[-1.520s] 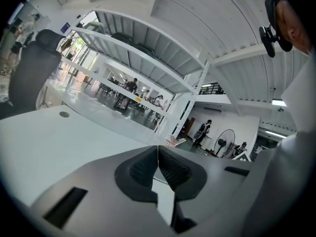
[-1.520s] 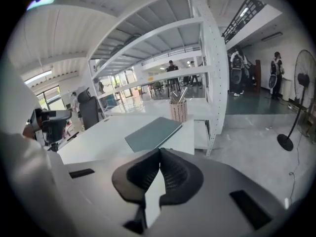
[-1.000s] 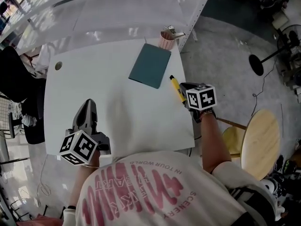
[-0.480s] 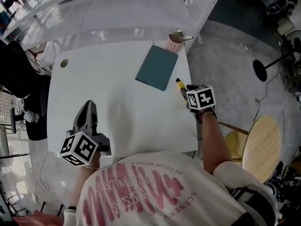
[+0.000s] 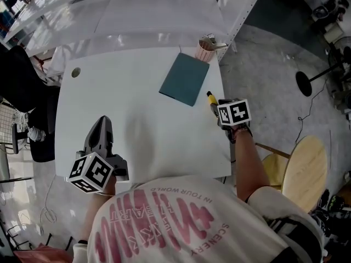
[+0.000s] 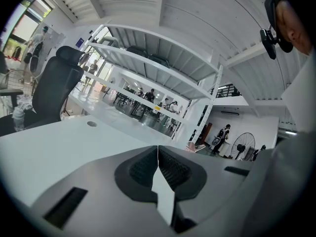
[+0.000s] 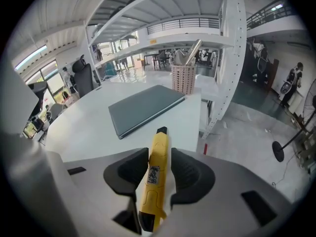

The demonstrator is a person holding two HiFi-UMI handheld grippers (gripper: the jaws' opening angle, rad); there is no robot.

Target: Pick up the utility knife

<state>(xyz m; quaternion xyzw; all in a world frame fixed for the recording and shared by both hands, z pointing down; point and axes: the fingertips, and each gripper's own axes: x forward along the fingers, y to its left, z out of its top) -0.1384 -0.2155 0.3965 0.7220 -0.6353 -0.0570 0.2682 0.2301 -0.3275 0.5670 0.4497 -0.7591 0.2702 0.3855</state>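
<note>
The yellow utility knife (image 5: 210, 99) lies at the white table's (image 5: 137, 119) right edge, its black tip pointing away from me. My right gripper (image 5: 215, 106) straddles it. In the right gripper view the knife (image 7: 154, 181) runs lengthways between the two dark pads (image 7: 190, 177), and the right gripper (image 7: 159, 169) has just been opening: the pads stand beside the handle without squeezing it. My left gripper (image 5: 102, 123) rests over the table's near left part, shut and empty; in its own view the left gripper (image 6: 158, 157) has its pads pressed together.
A teal notebook (image 5: 184, 79) lies just beyond the knife, with a pink mesh pen cup (image 5: 205, 49) at the far right corner. A white shelf post rises behind it. A round wooden stool (image 5: 304, 169) stands on the floor to the right. A black office chair (image 6: 54, 88) stands left.
The right gripper has slid forward along the knife, so less yellow shows ahead of it. The left gripper has stayed where it was.
</note>
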